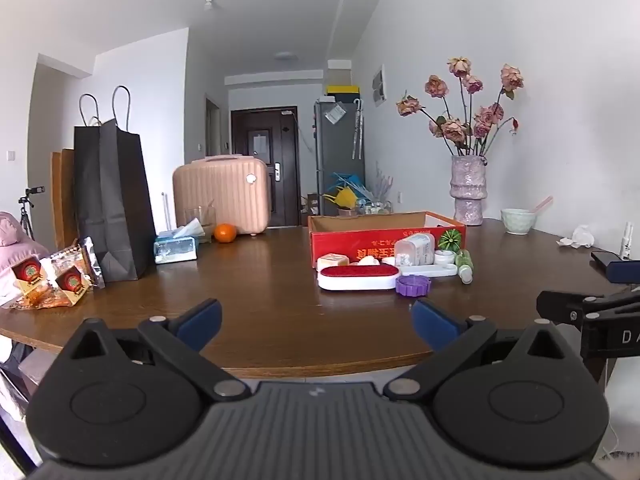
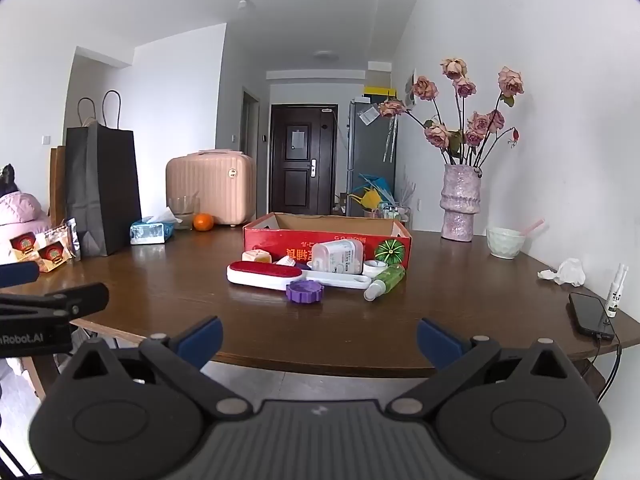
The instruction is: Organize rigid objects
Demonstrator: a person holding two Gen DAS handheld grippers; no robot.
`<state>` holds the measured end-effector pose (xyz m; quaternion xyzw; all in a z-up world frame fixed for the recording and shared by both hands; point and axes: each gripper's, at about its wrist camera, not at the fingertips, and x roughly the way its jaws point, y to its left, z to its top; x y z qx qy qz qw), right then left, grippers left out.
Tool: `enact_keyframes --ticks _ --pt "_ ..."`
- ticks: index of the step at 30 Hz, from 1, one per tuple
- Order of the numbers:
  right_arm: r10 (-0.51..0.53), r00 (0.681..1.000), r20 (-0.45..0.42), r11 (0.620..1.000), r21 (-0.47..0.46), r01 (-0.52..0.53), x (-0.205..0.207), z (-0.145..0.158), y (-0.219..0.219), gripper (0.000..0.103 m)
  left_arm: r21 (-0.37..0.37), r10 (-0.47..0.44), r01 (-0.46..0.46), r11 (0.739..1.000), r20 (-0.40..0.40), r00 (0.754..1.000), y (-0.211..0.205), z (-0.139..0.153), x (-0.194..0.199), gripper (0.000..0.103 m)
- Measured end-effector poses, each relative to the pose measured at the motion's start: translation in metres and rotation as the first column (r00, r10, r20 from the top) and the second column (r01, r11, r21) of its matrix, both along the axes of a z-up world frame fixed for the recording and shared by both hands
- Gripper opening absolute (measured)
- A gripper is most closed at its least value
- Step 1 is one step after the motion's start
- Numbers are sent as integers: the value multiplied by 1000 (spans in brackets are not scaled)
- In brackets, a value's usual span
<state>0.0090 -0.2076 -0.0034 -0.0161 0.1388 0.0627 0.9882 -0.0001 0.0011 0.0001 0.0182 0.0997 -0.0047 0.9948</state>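
red cardboard box [image 2: 326,236] open-topped on glossy wooden table [image 2: 200,292]; before it, touching: red-padded white brush [image 2: 266,274], ridged purple lid [image 2: 305,293], green bottle [image 2: 385,280]. left gripper [image 1: 316,322], right gripper [image 2: 318,338]: jaws apart, holding nothing.

a dark brown wooden surface [image 2: 168,280] carries everything. near its middle an open red cardboard box [image 2: 280,238] stands, and just in front of it lie a white lint brush with a red pad [image 2: 266,274], a purple ridged lid [image 2: 305,292], a green bottle on its side [image 2: 386,280] and a clear white-capped container [image 2: 338,256]. at the left stand a black paper bag [image 2: 100,192], snack packets [image 2: 40,254], a tissue pack [image 2: 152,231] and an orange [image 2: 203,221]. at the right are a vase of roses [image 2: 459,204], a pale bowl [image 2: 505,242], crumpled tissue [image 2: 566,272], a small spray bottle [image 2: 616,290] and a phone [image 2: 590,314].
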Motion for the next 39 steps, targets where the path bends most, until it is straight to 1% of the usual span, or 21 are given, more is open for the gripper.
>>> enact_keyframes --ticks 2,5,6,8,9,11,13,14,19,23,39 --pt "1 1000 -8 1000 6 -1 0 0 0 103 4 6 -6 1000 7 1000 2 0 -3 103" --pt "-4 1000 -5 1000 12 4 1 0 -2 103 29 -1 2 1000 -21 1000 -1 4 3 103" --pt "-5 1000 -9 1000 16 5 2 -1 -3 103 6 2 -2 1000 11 1000 0 4 -2 103" --pt "-9 1000 -16 1000 19 9 4 -1 -4 103 13 3 -3 1000 4 1000 -2 5 -2 103" --pt "-11 1000 -15 1000 21 12 2 -1 -5 103 16 0 0 1000 -12 1000 -1 3 3 103" --pt "-17 1000 -13 1000 23 18 2 2 -6 103 19 1 -1 1000 -5 1000 0 5 4 103" --pt "-24 1000 -11 999 21 24 6 5 -4 103 23 2 -2 1000 5 1000 -3 0 1 103" --pt "-25 1000 3 999 26 25 0 3 -5 103 22 4 -4 1000 3 1000 -3 0 2 103" --pt "-32 999 -6 998 46 32 2 0 -7 103 22 -2 2 1000 10 1000 -2 0 1 103" --pt "-27 1000 -4 999 42 27 1 1 -5 103 28 -8 7 1000 23 1000 -2 0 -1 103" --pt "-58 998 -6 996 68 59 3 0 -11 103 32 -20 19 999 28 999 -3 0 -2 103"
